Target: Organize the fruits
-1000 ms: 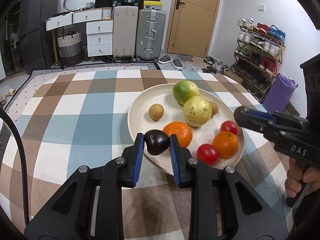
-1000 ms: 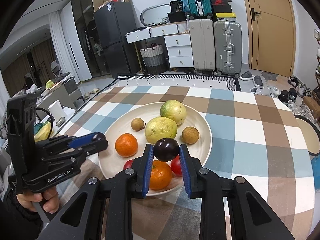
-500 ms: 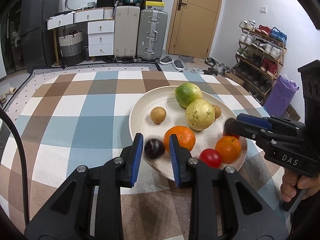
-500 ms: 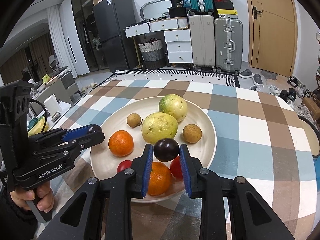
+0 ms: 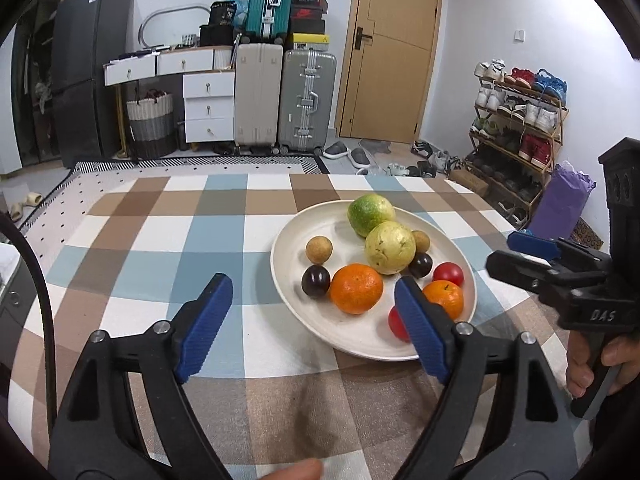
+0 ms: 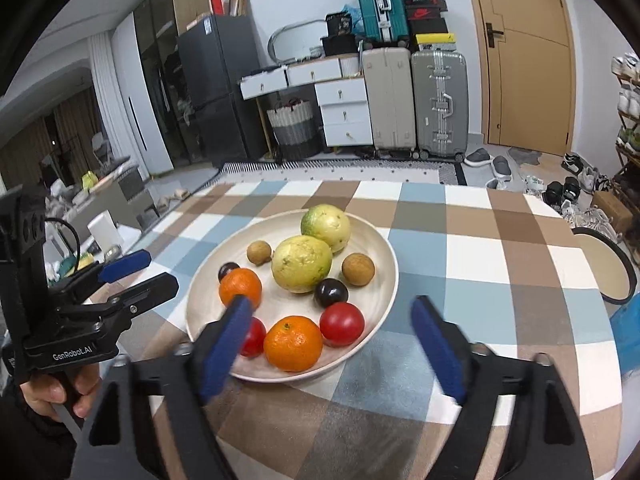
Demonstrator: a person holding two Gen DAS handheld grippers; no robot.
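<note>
A cream plate (image 5: 282,276) (image 6: 386,248) on the checked tablecloth holds two guavas, two longans, two oranges and two tomatoes. Two dark plums lie loose on it: one at its left side (image 5: 315,281) (image 6: 228,270), one beside the yellow guava (image 5: 420,265) (image 6: 330,292). My left gripper (image 5: 312,285) (image 6: 156,272) hovers at the plate's near-left rim; its jaws are opening, wide apart, with nothing gripped. My right gripper (image 6: 331,305) (image 5: 516,252) hangs over the plate's other side. Its jaws are opening too, and they hold nothing.
A second round dish (image 6: 612,268) sits at the table's right edge, with something blue (image 6: 628,332) beside it. The tablecloth (image 5: 168,248) is bare left of the plate. Suitcases, drawers and a shoe rack stand on the floor beyond the table.
Both grippers were shut on a dark plum each and have opened wide. The two plums now rest on the plate. The left gripper has drawn back a little.
</note>
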